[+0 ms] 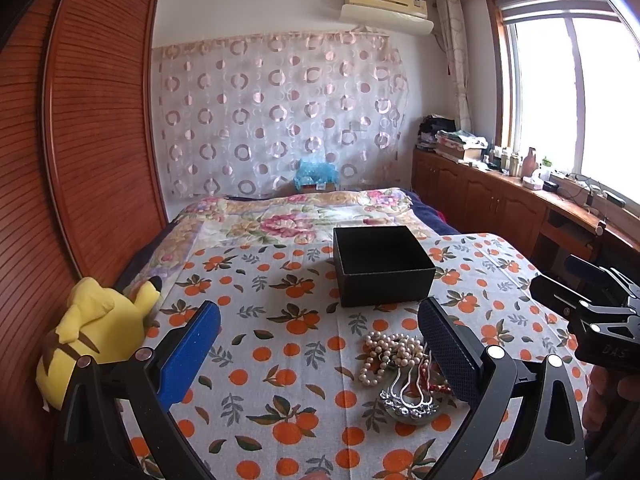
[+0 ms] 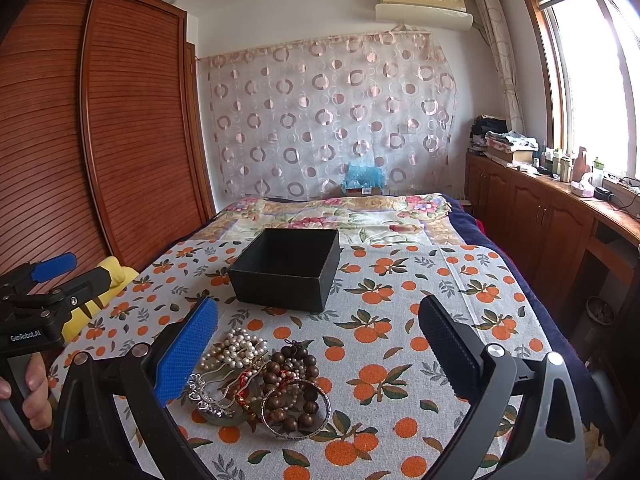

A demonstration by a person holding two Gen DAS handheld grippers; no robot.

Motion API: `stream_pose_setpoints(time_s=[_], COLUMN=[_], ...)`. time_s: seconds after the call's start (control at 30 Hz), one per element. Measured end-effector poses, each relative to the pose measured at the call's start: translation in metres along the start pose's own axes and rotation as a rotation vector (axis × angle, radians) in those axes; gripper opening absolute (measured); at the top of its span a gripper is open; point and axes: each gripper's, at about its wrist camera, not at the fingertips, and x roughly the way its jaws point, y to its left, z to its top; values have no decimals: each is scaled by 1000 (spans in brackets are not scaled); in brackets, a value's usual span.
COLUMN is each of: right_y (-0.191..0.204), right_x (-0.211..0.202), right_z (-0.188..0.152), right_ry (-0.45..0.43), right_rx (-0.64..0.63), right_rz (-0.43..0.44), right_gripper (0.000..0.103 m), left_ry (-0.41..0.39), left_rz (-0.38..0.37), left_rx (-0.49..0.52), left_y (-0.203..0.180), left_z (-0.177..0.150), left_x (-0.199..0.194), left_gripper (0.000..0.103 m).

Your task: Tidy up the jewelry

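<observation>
Both claws hang spread wide and empty over the orange-print cloth (image 2: 400,320), the left gripper (image 1: 320,344) and right gripper (image 2: 320,344) each framing the jewelry heap, which suggests nobody has committed to a pick yet. The pearl necklace (image 2: 236,350), wooden beads (image 2: 294,380) and silver bangle (image 2: 296,412) lie tangled together near the claws. The open black box (image 2: 286,266) sits just beyond the heap, mouth up, probably parked there for short drops.
</observation>
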Motion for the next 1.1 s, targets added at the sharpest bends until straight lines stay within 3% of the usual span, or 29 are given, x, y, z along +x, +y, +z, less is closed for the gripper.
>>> stream_pose_setpoints(time_s=[1.1], right_y=[0], right_x=[-1], right_z=[0], right_ry=[-2], right_rx=[1], right_rz=[1], right_gripper=[101], left_ry=[-5], left_rz=[-4], left_rx=[-2], left_y=[-2], left_z=[-4], left_x=[-6], left_gripper=[96])
